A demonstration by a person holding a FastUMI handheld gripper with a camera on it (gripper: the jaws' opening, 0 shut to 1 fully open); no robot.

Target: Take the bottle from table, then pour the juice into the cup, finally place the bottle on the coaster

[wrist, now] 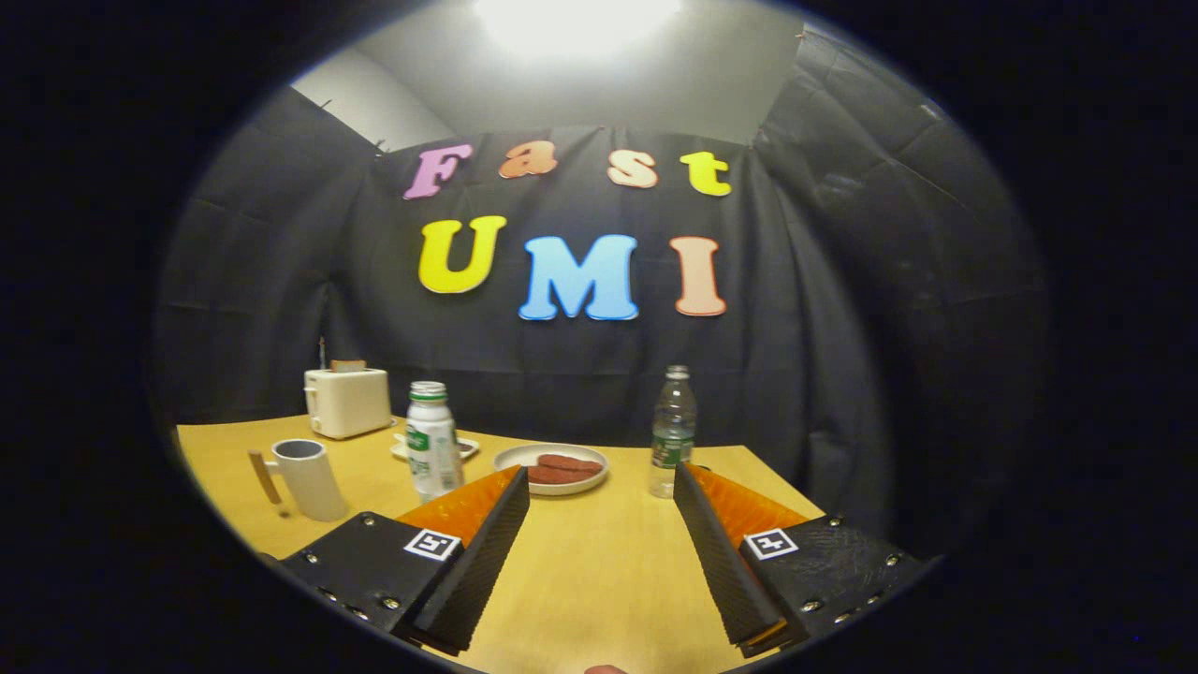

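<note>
Both fingers of the gripper stood spread wide apart over the table, grasping nothing, with bare wood between them. Just beyond the left fingertip stood the white bottle with its green cap still on, upright and seemingly touching nothing. Further left sat the cup, a grey mug with a wooden handle, well apart from the fingers. Beyond the right fingertip rose a clear bottle, and between the two bottles lay a plate with something dark red on it. A toaster stood behind the cup. A small pale dish behind the white bottle may have been the coaster; I could not tell.

To my eye the task had barely started. Two bottles meant a wrong pick was possible, the white one looking likelier to hold juice. Its off-centre place could cause the left finger to knock it over while closing.
</note>
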